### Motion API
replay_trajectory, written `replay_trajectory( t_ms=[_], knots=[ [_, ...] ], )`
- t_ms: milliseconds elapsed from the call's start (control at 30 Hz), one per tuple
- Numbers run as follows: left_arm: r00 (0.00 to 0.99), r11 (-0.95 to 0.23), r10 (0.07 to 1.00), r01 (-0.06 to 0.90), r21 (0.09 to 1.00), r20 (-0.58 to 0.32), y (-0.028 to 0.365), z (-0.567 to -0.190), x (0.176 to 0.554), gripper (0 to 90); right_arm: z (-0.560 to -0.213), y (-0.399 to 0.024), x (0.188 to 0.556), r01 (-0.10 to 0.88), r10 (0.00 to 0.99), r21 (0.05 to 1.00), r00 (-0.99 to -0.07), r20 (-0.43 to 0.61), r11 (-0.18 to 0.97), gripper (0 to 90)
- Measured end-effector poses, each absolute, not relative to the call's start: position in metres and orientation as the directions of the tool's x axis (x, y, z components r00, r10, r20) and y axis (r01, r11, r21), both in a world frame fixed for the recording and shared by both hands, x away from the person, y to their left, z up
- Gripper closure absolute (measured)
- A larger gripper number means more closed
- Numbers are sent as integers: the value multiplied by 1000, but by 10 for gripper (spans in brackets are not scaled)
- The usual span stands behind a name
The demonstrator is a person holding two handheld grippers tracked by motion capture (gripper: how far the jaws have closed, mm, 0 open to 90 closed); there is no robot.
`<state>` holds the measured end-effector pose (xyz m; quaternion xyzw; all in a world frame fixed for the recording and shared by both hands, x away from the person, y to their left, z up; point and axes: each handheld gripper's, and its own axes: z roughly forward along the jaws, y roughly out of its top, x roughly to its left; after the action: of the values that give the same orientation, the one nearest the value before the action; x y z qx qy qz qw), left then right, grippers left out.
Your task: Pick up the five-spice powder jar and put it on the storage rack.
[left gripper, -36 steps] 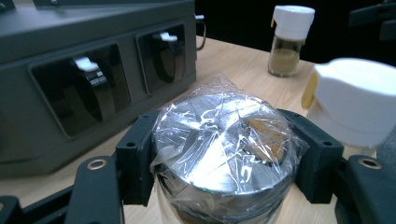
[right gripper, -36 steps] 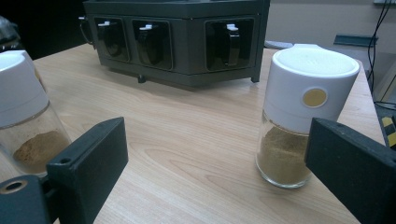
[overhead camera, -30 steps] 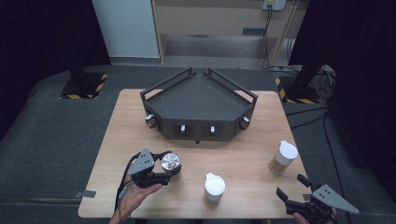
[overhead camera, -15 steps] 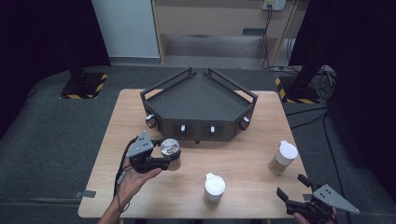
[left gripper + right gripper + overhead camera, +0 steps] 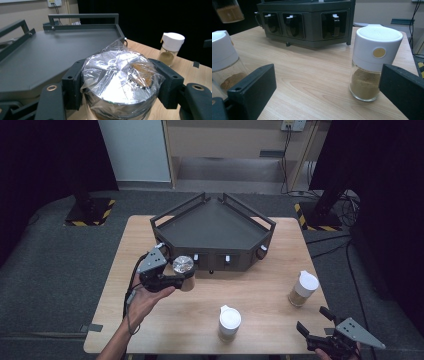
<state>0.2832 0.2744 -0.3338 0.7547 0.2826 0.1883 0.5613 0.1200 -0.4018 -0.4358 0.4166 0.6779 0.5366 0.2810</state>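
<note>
Light wooden table (image 5: 280,285) carries a dark grey angular metal rack (image 5: 215,232) at far centre. Left tongs (image 5: 176,279) clamp a plastic-wrapped glass jar (image 5: 183,266) near the rack's left front. Right tongs (image 5: 316,327) released, near-right; two white-capped glass spice jars (image 5: 303,289) stand right.

My high view looks forward and down from above the near edge of the bench (image 5: 260,285), taking in its whole top and the dark rack (image 5: 215,232) at the far side. My left gripper view sits very close behind a wrapped jar (image 5: 120,77), facing across the rack (image 5: 45,52) toward a white-capped jar (image 5: 172,51). My right gripper view rides low over the bench (image 5: 312,75), facing the rack (image 5: 307,22). All three share the rack.
</note>
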Motion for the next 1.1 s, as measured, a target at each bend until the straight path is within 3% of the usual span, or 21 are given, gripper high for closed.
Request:
replay_trajectory(
  t_ms=[1100],
  knots=[
    [656,-197,754,248,949,-15,248,-276,351,335,-436,-403,121,266,864,961,-499,70,75,14]
  ],
)
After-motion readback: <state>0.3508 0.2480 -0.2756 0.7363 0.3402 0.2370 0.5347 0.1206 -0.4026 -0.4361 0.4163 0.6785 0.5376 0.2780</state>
